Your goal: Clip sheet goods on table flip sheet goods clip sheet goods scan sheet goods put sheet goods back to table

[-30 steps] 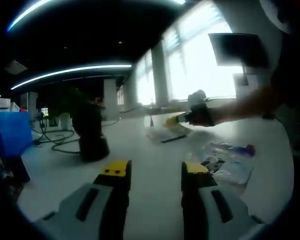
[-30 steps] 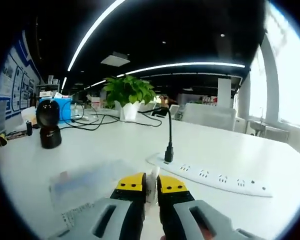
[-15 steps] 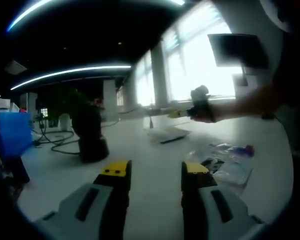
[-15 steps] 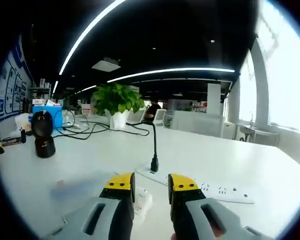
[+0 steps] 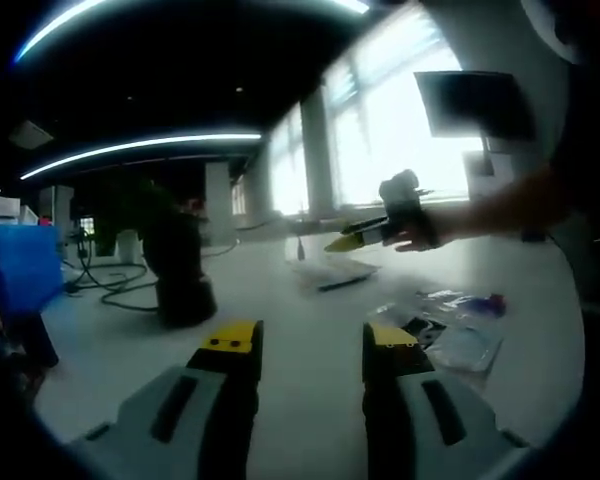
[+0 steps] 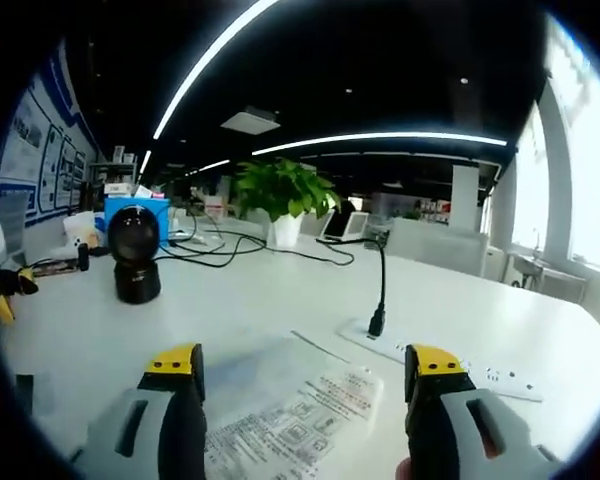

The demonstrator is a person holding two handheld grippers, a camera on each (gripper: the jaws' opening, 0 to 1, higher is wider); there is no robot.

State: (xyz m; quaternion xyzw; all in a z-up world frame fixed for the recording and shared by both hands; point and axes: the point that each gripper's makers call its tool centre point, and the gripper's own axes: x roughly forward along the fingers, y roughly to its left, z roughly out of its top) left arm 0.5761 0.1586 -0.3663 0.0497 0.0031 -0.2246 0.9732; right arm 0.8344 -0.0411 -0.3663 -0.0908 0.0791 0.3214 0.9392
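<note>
In the left gripper view, my left gripper (image 5: 310, 345) hovers low over the white surface (image 5: 300, 310) with its yellow-tipped jaws apart and nothing between them. Far left on the surface stands a dark scanner (image 5: 180, 265) on a round base, with black cables (image 5: 105, 285) looping behind it toward a blue box (image 5: 25, 265) at the far left edge. To the right, near my jaws, a few clear sheet goods packets (image 5: 450, 325) lie in a loose pile on the surface. Farther off, another flat packet (image 5: 330, 272) rests on the surface, and my right gripper (image 5: 365, 235) comes in from the right just above it. Beyond are bright windows (image 5: 400, 130) and a dark monitor (image 5: 470, 100) to the right, with long ceiling light strips (image 5: 140, 145) overhead.

In the right gripper view, my right gripper (image 6: 305, 375) is spread wide and holds nothing. The sheet goods packet (image 6: 280, 410), clear with printed text, lies flat on the surface (image 6: 270, 290) between the jaws. Just beyond it to the right sits a white power strip (image 6: 450, 365) with a black plug and cable (image 6: 380, 295) rising from it. The scanner (image 6: 137, 255) stands at far left, and a green plant (image 6: 285, 195) in a white pot sits farther back. Posters line the left wall (image 6: 30, 160).
</note>
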